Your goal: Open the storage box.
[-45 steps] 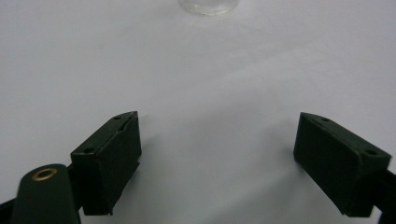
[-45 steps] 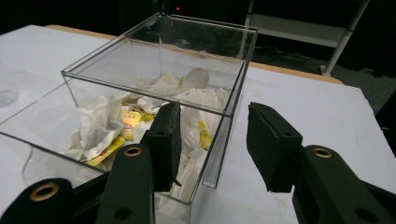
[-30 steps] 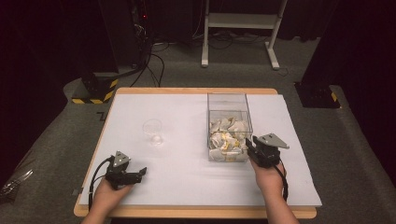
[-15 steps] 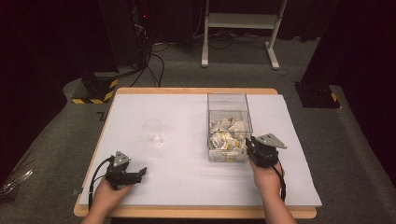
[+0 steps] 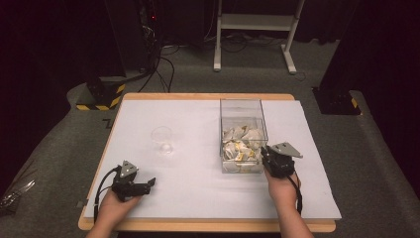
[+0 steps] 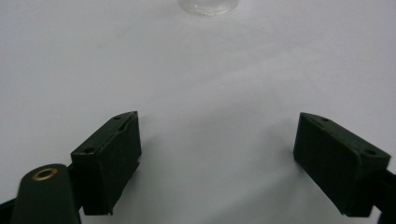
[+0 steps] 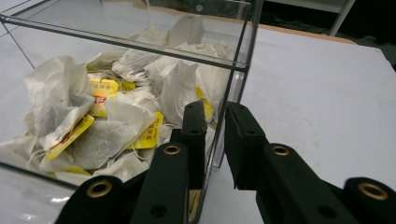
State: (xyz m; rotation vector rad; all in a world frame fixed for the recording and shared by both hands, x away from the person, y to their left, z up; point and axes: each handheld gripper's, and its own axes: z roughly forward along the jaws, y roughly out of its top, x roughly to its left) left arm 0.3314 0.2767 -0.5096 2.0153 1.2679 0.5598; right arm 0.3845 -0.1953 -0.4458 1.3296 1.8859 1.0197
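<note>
Tea bags (image 7: 107, 121) fill our clear box (image 5: 241, 106) mid-surface; our right gripper (image 7: 215, 135) has just been closing, clamping the box's near corner wall. Our left gripper (image 6: 219, 158) rests wide open, empty. Pulling could tip the box, spilling bags.

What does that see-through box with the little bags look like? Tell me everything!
The box is clear plastic, tall, square and open on top. It stands upright on the white table, right of the middle. Tea bags with yellow tags fill its lower part. The right gripper pinches one wall near a corner.
</note>
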